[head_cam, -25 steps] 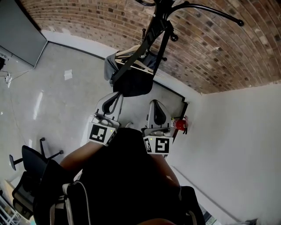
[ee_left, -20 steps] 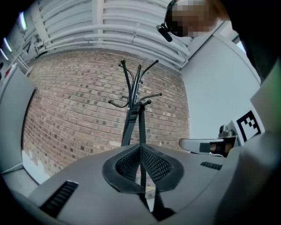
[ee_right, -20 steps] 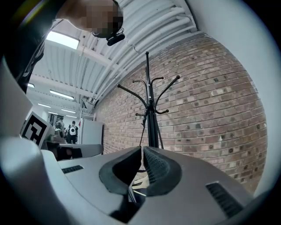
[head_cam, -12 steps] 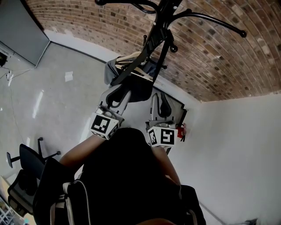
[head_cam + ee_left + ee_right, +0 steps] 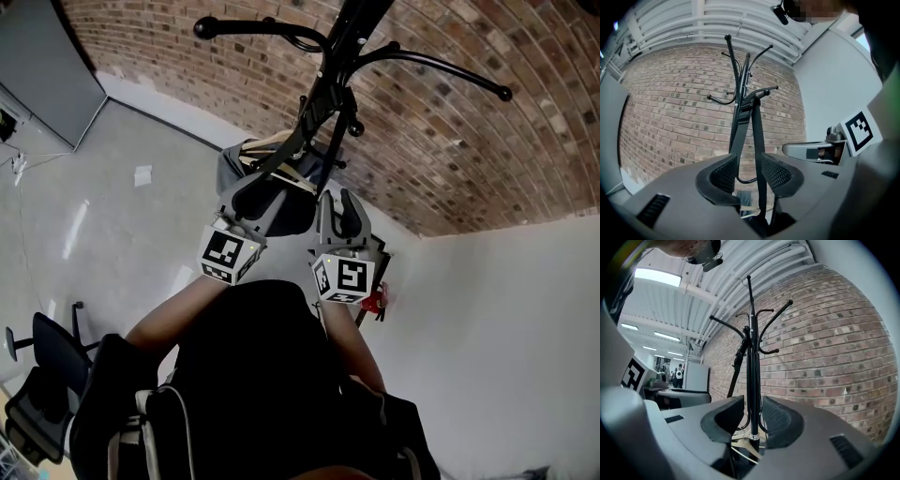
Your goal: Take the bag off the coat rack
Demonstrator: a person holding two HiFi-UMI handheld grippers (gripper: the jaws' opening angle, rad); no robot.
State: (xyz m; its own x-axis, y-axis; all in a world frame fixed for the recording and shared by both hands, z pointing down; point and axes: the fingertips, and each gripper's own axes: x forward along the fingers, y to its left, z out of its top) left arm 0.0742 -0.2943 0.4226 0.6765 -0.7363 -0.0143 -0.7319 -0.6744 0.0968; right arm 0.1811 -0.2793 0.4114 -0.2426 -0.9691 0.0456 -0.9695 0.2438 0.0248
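Note:
A black coat rack stands against the brick wall. A dark bag with a grey side hangs from it by a long black strap. My left gripper is raised in front of the bag, and its jaws are opening. In the left gripper view the strap shows in the gap of that gripper, and the pads do not press on it. My right gripper is beside it, open. The rack's pole shows beyond the empty gap of the right gripper.
The brick wall runs behind the rack and meets a white wall on the right. A small red object lies at the wall's foot. An office chair stands at the lower left. A grey panel is at the upper left.
Both grippers have risen from low in front of the person up to the bag. The left gripper's jaws have come apart.

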